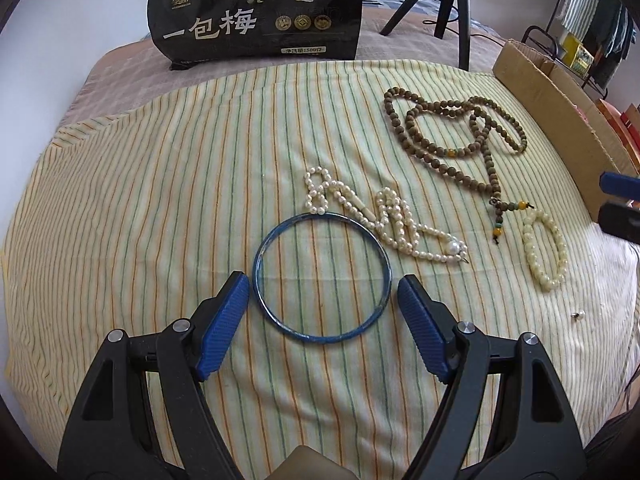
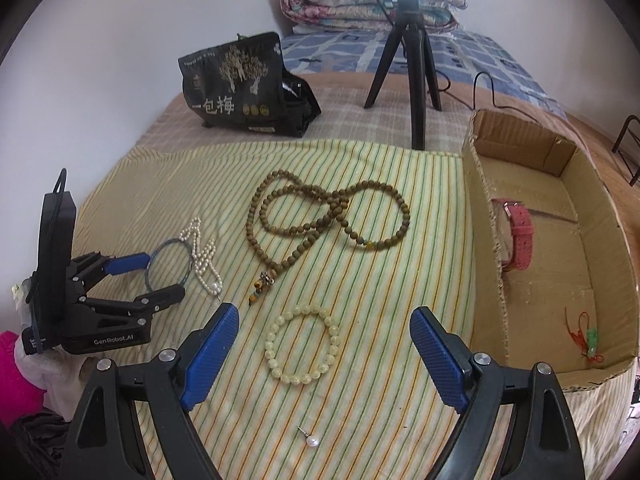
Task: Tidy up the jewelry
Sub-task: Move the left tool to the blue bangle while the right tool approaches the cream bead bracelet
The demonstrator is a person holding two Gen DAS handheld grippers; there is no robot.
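1. The left gripper (image 1: pixel 322 308) is held spread, its blue pads flanking a blue bangle (image 1: pixel 322 276) lying flat on the striped cloth (image 1: pixel 140 220); contact cannot be told.
2. The right gripper (image 2: pixel 324 354) is spread wide above a cream bead bracelet (image 2: pixel 302 346); a pearl earring (image 2: pixel 311 441) lies nearer.
3. A pearl necklace (image 1: pixel 384 220) and a brown bead strand (image 2: pixel 320 216) are seen beyond.
4. In the cardboard box (image 2: pixel 482 240), a pink watch (image 2: pixel 518 234) and a red-green charm (image 2: pixel 588 338) are contained.
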